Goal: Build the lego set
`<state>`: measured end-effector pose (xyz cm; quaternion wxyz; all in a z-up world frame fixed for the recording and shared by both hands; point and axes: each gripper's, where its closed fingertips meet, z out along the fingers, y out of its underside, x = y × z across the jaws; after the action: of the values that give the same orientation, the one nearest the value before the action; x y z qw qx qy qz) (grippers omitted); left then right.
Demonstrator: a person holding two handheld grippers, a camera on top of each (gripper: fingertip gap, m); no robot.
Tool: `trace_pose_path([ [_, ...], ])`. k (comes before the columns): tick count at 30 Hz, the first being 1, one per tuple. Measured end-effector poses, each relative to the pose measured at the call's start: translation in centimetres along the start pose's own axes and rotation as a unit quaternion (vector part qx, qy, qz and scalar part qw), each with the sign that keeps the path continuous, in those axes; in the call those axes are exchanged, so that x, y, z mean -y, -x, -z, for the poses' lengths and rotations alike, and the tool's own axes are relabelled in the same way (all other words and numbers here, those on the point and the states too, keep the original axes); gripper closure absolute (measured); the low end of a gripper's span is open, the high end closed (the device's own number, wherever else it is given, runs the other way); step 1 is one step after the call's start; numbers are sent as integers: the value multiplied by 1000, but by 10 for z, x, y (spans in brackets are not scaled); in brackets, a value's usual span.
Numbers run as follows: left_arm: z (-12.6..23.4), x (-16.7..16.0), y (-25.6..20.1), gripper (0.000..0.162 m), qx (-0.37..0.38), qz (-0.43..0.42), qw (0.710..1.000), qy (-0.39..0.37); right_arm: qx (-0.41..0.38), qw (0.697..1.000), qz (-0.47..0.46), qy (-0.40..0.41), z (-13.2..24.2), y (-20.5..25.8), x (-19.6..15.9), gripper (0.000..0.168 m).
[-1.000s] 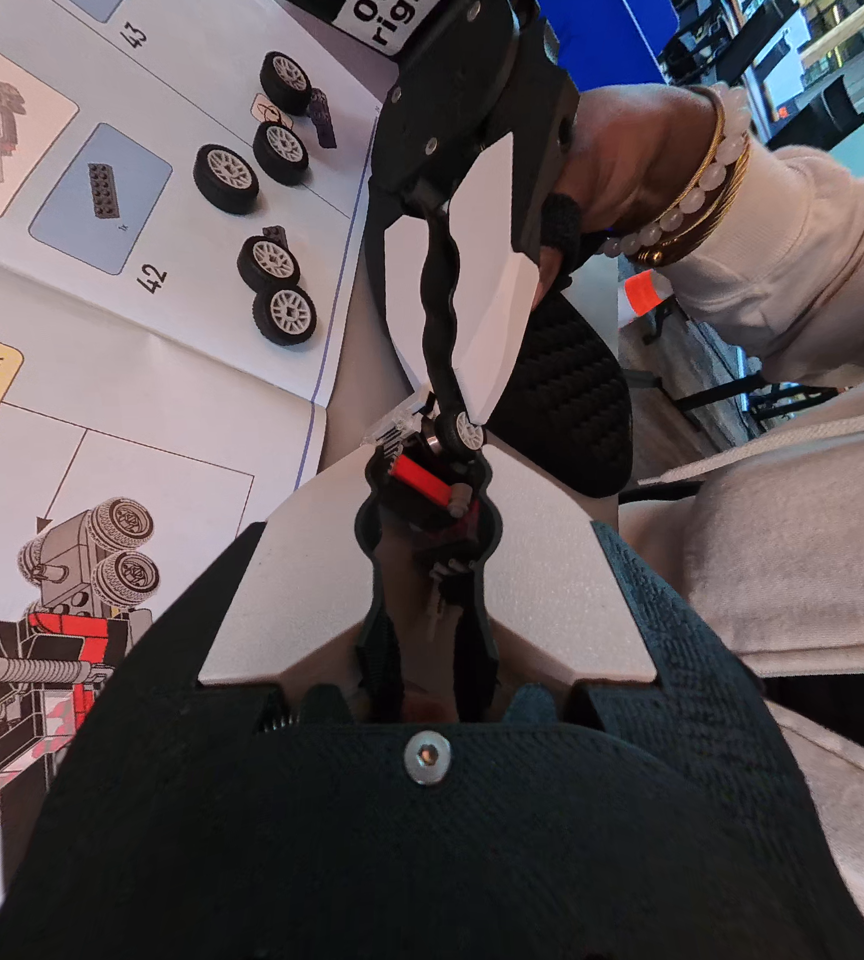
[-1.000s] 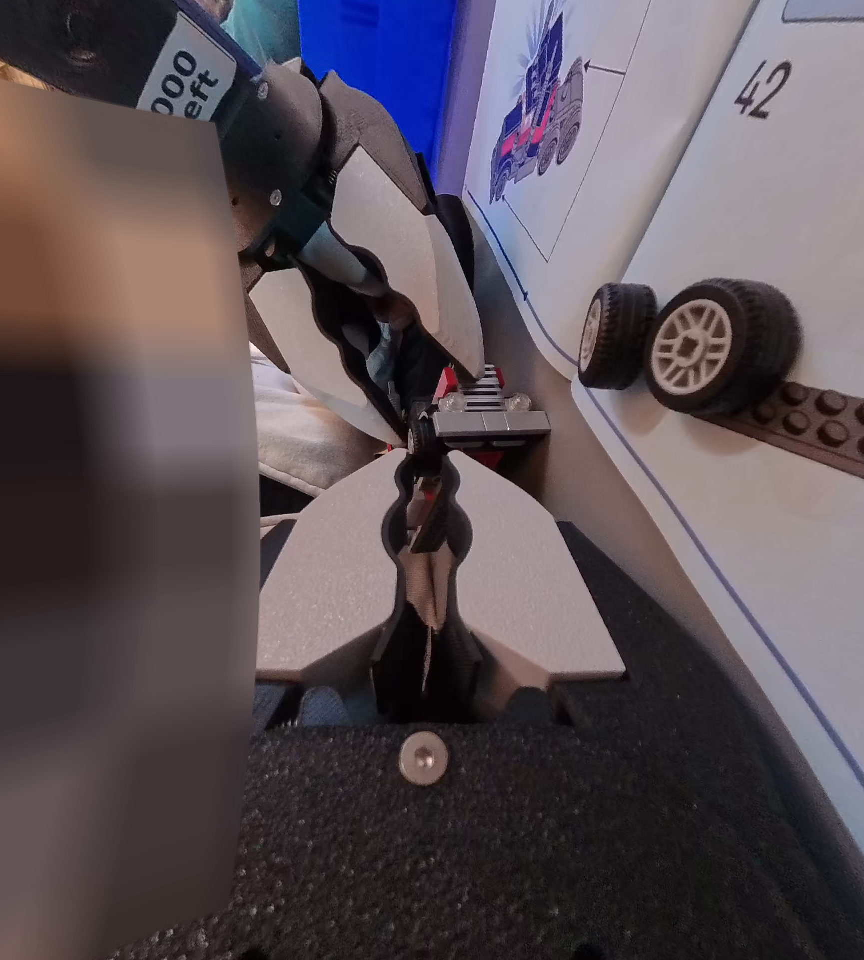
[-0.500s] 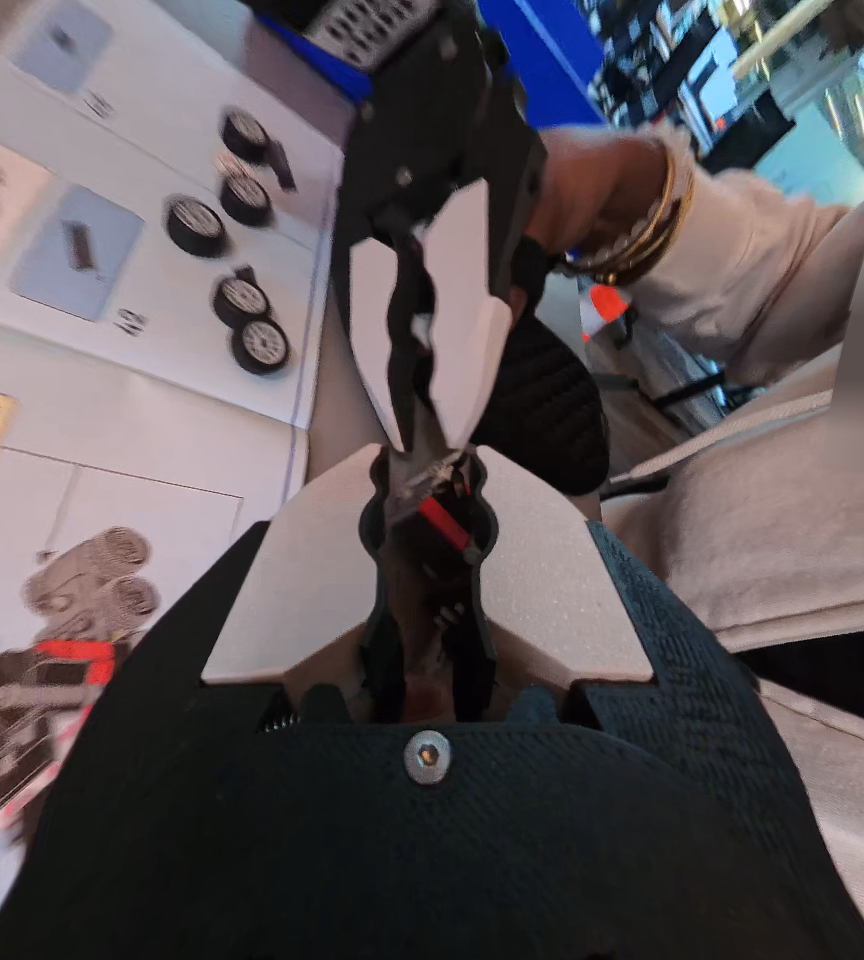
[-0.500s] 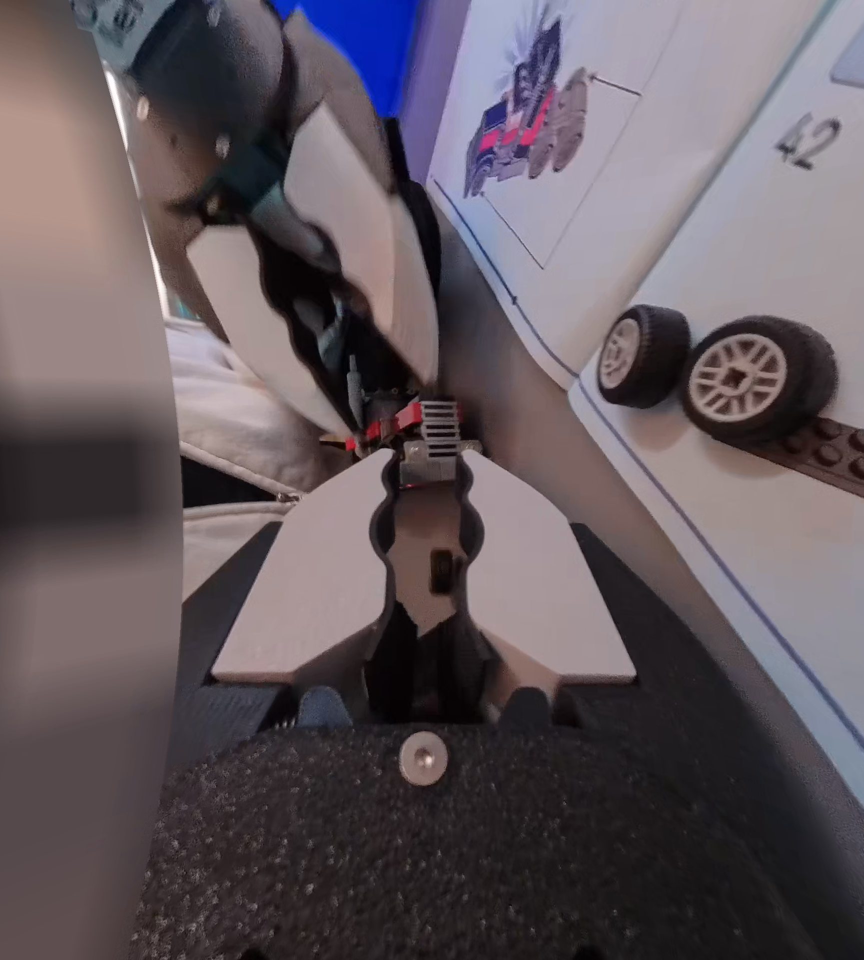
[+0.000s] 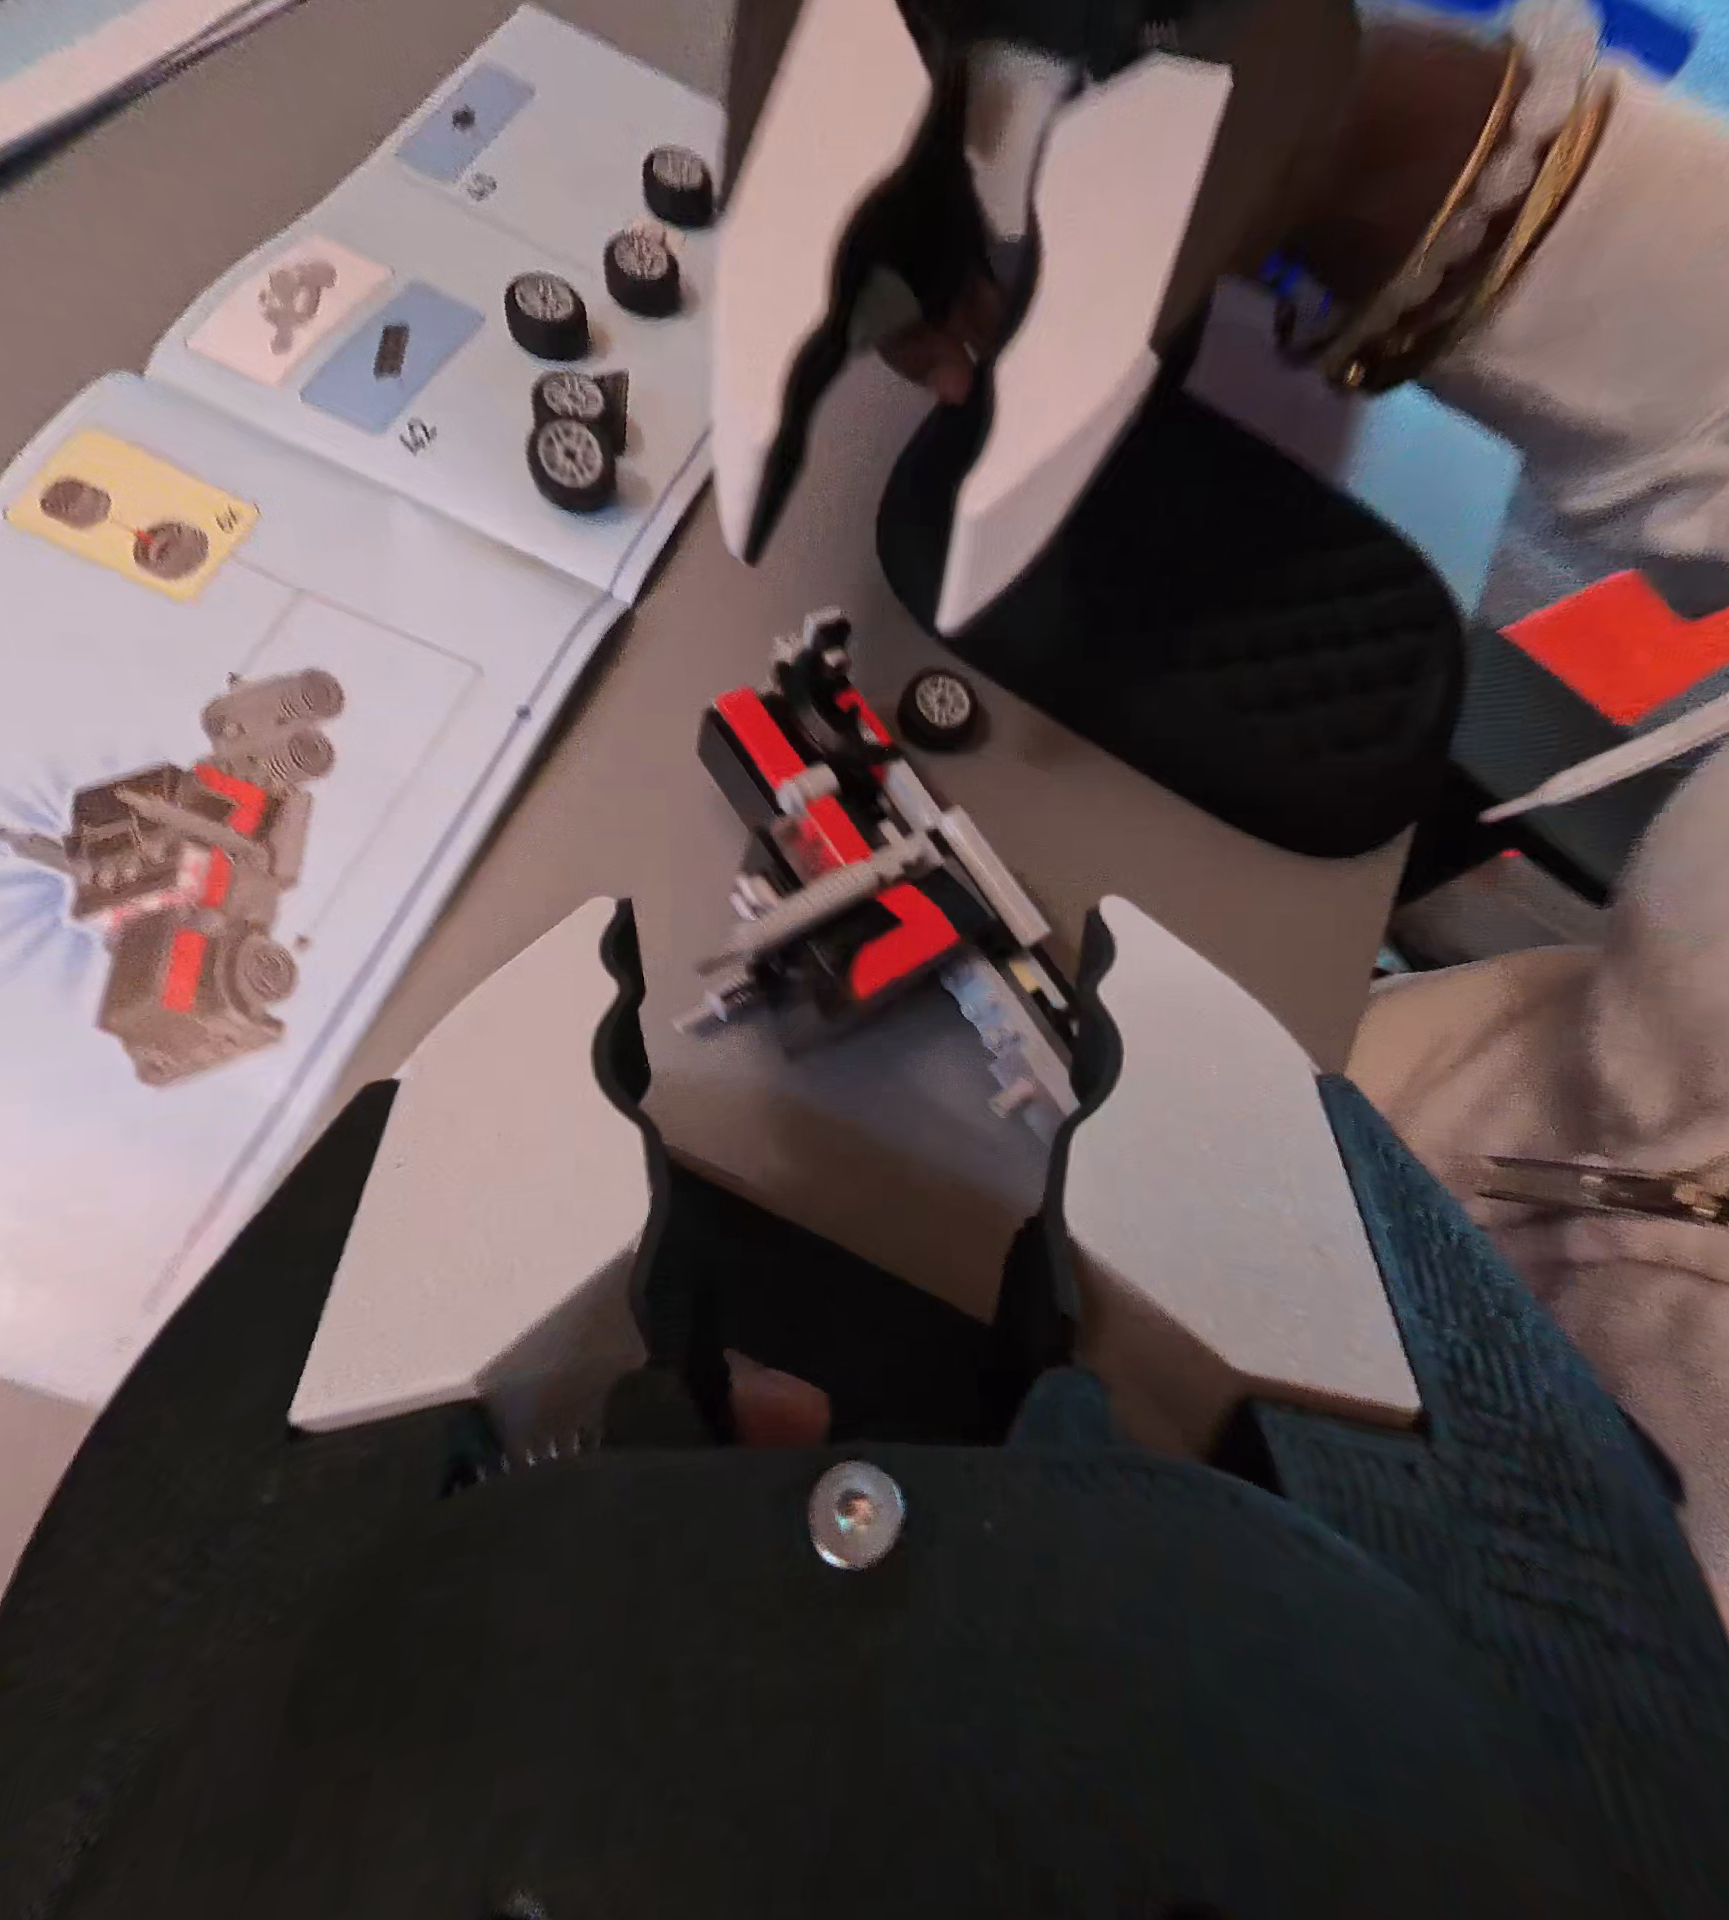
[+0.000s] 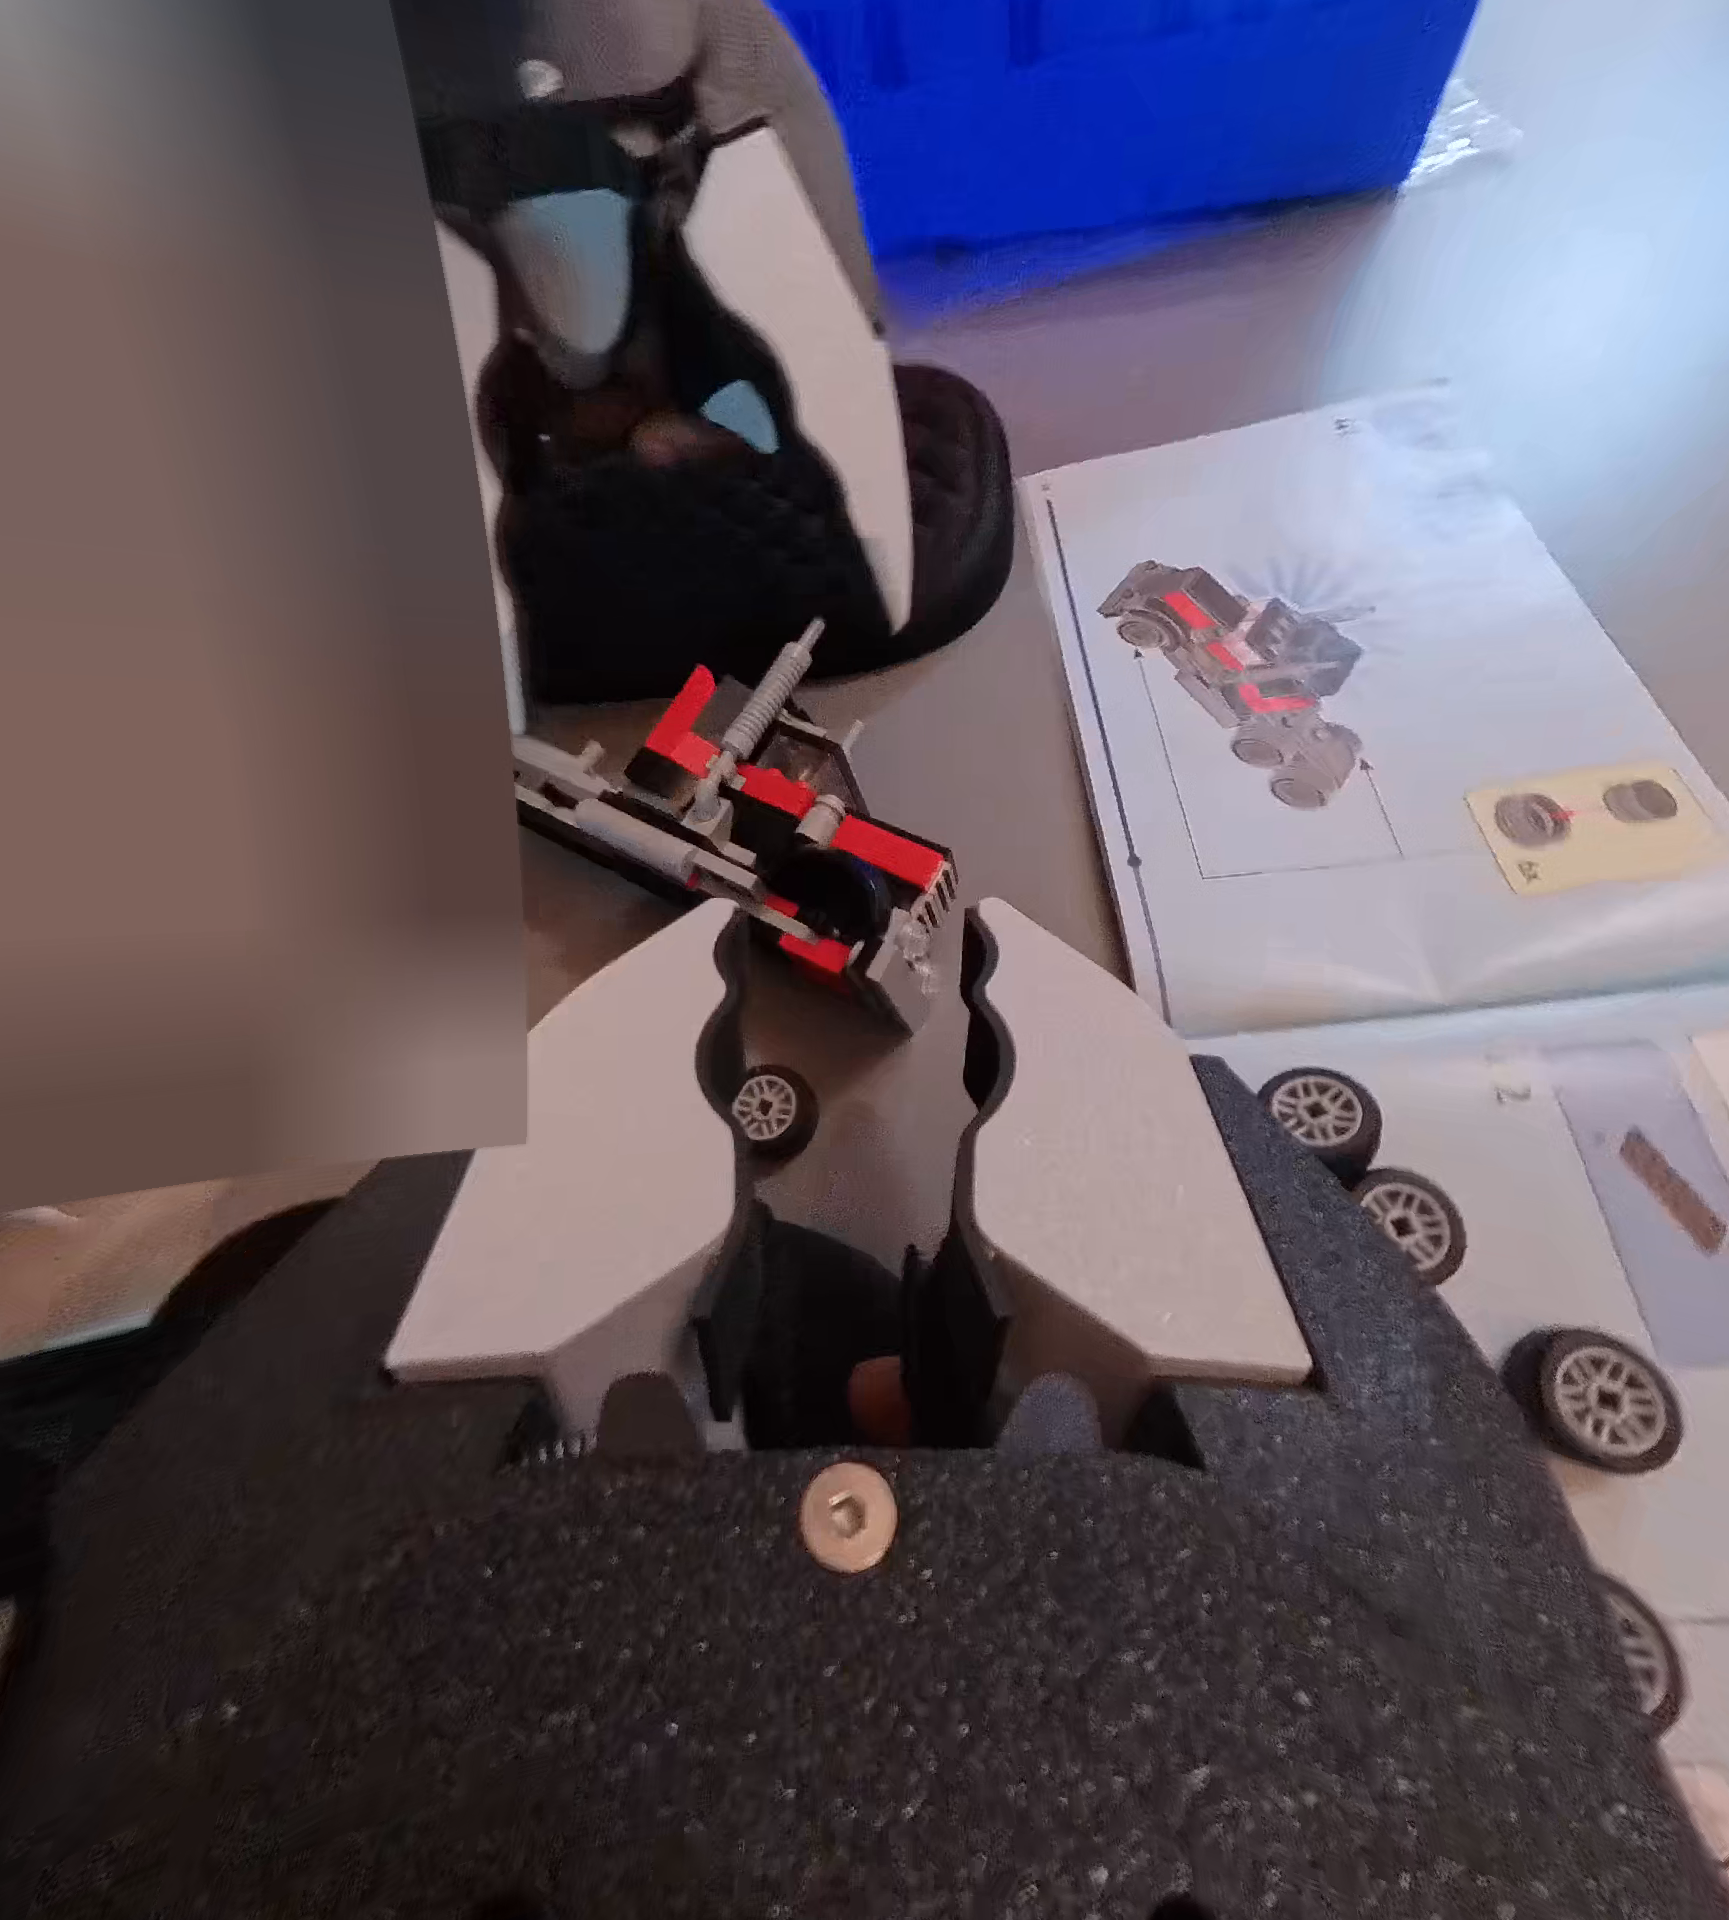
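A black, red and grey lego truck (image 5: 844, 862) lies on its side on the grey table, free of both grippers; it also shows in the right wrist view (image 6: 756, 831). One loose wheel (image 5: 939, 707) lies beside it on the table, seen between my right fingers in the right wrist view (image 6: 773, 1108). My left gripper (image 5: 860, 935) is open and empty just above the truck. My right gripper (image 6: 844, 935) is open and empty near the truck's front end. It shows in the left wrist view (image 5: 855, 582), open, above the truck.
An open instruction booklet (image 5: 247, 727) lies left of the truck, with several loose wheels (image 5: 574, 462) on its page; the wheels also show in the right wrist view (image 6: 1608, 1397). A black round pad (image 5: 1224, 644) lies beyond the truck. A blue bin (image 6: 1130, 114) stands farther back. The gap from one gripper's tips to the other's is roughly 7 cm. From the right gripper's tips to the loose wheel (image 5: 939, 707) is close to 5 cm. Seen from the right wrist view (image 6: 761, 1096) as well.
Both grippers were shut on the truck and a wheel, held in the air. Now both have opened and drawn back; the truck and the wheel lie on the table.
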<state>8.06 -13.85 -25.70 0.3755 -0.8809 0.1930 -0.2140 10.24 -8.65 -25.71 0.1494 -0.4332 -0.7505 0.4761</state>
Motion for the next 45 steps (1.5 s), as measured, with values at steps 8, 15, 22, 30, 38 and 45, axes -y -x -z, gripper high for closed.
trace_pose_path([
  [8,-22,-32,-15,77,129,-69,989,40,-3,998,27,52,-17,-1,-11,142],
  [15,-1,-30,16,87,142,-95,984,47,-59,997,-15,49,6,24,-29,122],
  [22,7,-18,14,88,102,-87,991,-21,-105,986,27,127,18,34,-51,135],
  [30,-6,-11,8,75,58,-98,993,-35,-86,984,39,149,1,23,-57,140],
  [38,-14,-10,8,80,41,-88,995,-26,-102,987,62,109,16,38,-36,147],
  [45,-20,-13,1,93,21,-104,994,-11,-134,970,157,131,3,41,-1,148],
])
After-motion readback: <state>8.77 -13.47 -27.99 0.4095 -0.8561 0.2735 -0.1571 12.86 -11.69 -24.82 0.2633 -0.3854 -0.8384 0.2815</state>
